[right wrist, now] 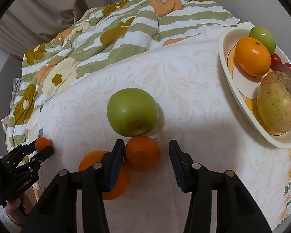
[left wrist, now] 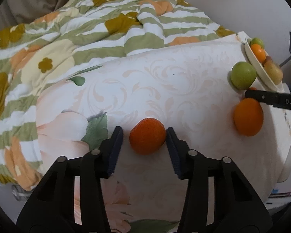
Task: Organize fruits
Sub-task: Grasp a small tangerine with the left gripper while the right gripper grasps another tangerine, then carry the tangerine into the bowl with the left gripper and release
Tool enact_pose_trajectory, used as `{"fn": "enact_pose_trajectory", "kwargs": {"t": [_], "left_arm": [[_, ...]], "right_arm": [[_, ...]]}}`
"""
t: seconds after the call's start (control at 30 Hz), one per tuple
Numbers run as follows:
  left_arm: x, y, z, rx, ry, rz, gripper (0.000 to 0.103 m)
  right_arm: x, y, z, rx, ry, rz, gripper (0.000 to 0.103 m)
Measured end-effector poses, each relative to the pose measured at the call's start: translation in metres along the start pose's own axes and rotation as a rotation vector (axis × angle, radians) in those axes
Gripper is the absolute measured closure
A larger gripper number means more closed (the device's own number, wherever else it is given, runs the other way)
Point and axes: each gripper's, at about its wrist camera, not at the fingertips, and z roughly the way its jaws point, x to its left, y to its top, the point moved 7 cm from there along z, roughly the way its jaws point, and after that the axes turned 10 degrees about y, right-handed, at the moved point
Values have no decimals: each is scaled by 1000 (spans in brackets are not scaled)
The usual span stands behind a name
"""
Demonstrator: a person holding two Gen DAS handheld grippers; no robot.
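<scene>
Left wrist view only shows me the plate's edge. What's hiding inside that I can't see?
Observer: Two small red fruits sit behind the orange on the plate.
Operator: Is the big green fruit bumping the plate? It looks like it here.
Observer: No, the green fruit lies on the cloth, well apart from the plate.
Operator: What's the other hand-held gripper doing? I only see one finger.
Observer: The right hand-held gripper straddles a small orange. One pad touches it and the other stands apart.
</scene>
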Motion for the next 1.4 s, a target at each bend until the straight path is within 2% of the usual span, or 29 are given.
{"fn": "enact_pose_trajectory", "kwargs": {"t": [0.13,0.37,0.83,1.23,1.4], "left_arm": [[-3,0,-1,-9,-1,22,61],[-4,-1,-2,-12,9,28,61],[-7,4,-20,-36,4,4,61],[-21,20,-73,-99,-34,-31,61],[-41,37,-96,-144,-13,-12,61]], "right_arm": [[0,1,1,5,6,4,61],[5,1,2,5,27,2,68],[7,-1,-13,-22,37,-32,68],[6,0,-63,-100,50,-61,68],[-4,4,-92,-145,59,-74,68]]}}
